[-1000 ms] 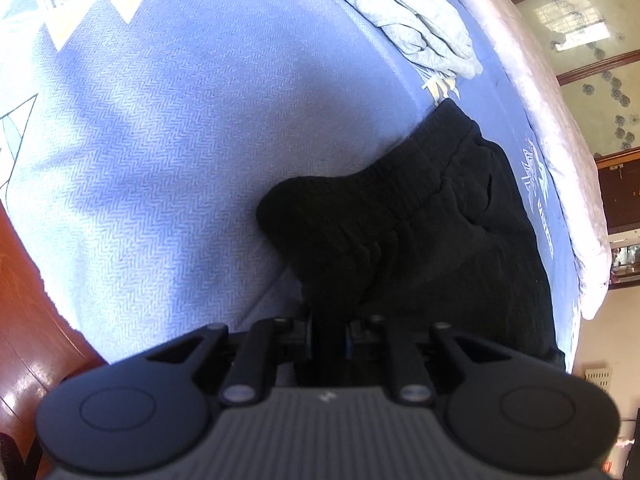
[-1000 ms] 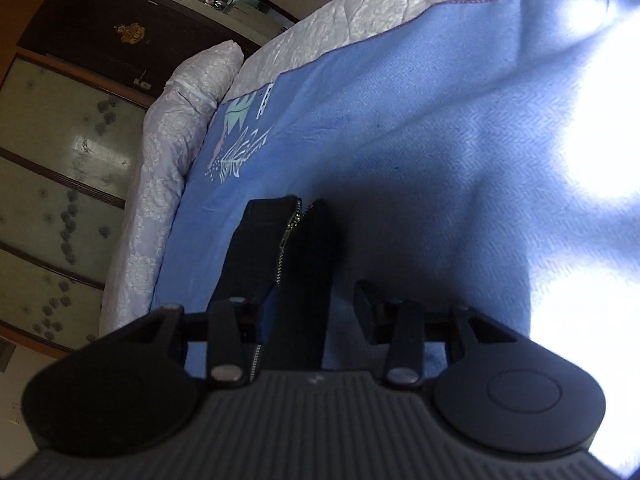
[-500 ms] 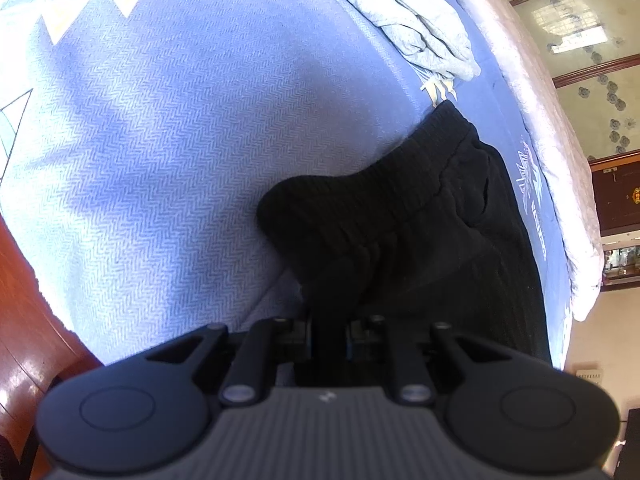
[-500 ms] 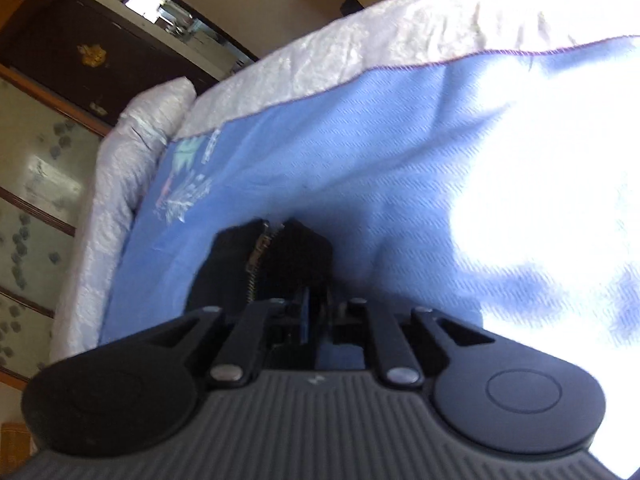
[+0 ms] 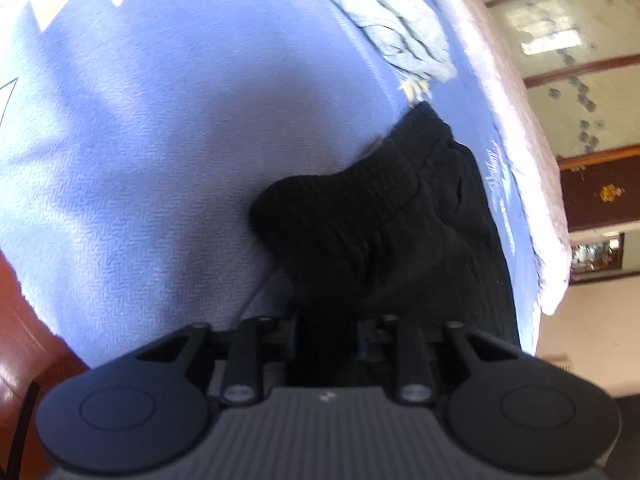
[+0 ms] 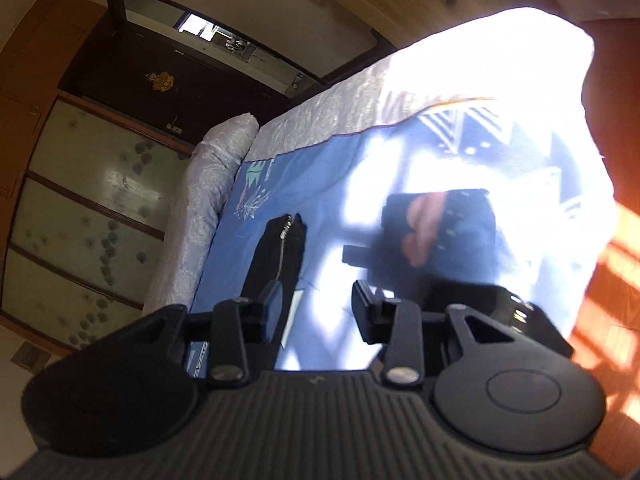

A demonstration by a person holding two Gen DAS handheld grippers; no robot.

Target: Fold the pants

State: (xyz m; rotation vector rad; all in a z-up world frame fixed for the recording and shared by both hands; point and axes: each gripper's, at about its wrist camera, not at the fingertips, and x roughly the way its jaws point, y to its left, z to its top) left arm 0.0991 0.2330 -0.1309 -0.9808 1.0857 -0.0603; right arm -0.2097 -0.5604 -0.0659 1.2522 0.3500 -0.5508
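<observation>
Left wrist view: blue blanket [image 5: 160, 160] bare across left and centre, free passage. Black pants [image 5: 400, 232] block lower right; grey garment [image 5: 400, 36] blocks upper centre. Right wrist view: the other gripper [image 6: 436, 232] obstructs centre right.

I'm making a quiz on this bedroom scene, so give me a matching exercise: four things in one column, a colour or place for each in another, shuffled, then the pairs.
1 pants
2 blanket
3 grey clothes
4 pillow

a blue
b black
c white, at the bed's edge
d heaped beyond the pants' waistband

Pairs: 1-b, 2-a, 3-d, 4-c
</observation>
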